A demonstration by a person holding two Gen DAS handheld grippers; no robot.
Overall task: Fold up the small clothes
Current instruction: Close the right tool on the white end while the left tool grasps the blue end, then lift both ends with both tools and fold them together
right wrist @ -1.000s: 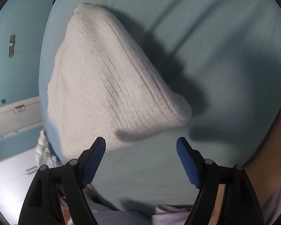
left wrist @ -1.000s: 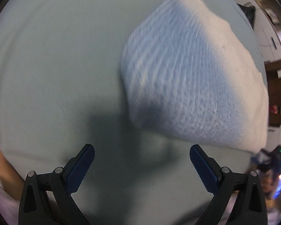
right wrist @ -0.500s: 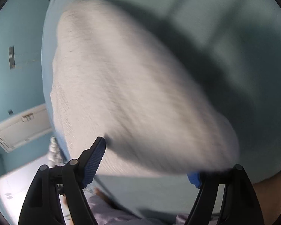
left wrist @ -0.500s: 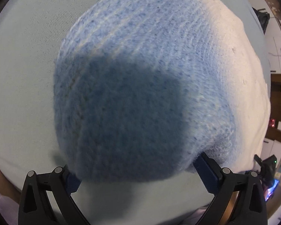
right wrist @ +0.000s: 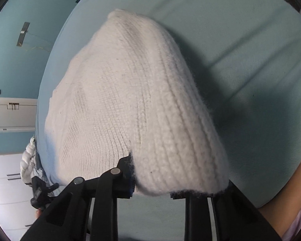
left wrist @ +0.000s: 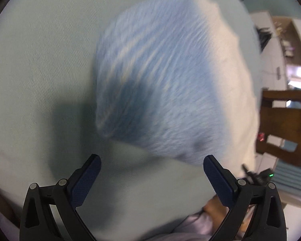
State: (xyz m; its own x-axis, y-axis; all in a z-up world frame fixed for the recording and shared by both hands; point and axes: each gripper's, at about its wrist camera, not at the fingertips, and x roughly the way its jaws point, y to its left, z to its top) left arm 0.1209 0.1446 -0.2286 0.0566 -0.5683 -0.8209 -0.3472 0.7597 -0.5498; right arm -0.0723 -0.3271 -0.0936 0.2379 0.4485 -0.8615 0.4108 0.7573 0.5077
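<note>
A white knit garment (right wrist: 130,100) lies on a pale blue-green sheet (right wrist: 240,40). In the right wrist view its near hem drapes over the fingers of my right gripper (right wrist: 160,180); the jaws are closing and pinch that thick ribbed edge, which rises off the sheet. The right finger is mostly hidden under the knit. In the left wrist view the same garment (left wrist: 170,80) looks bluish in shadow and is blurred. It sits just ahead of my left gripper (left wrist: 151,158), whose jaws stand wide open over bare sheet (left wrist: 40,70) with nothing between them.
A dark wooden chair (left wrist: 285,124) and white cabinets stand past the sheet's right edge in the left wrist view. A person's forearm (right wrist: 287,200) crosses the lower right of the right wrist view. A white quilted item (right wrist: 29,160) hangs at the sheet's left edge there.
My right gripper closed in on the garment's near edge and its jaws went from wide open to pinching it. The left gripper pushed up to the garment, then drew back, still open.
</note>
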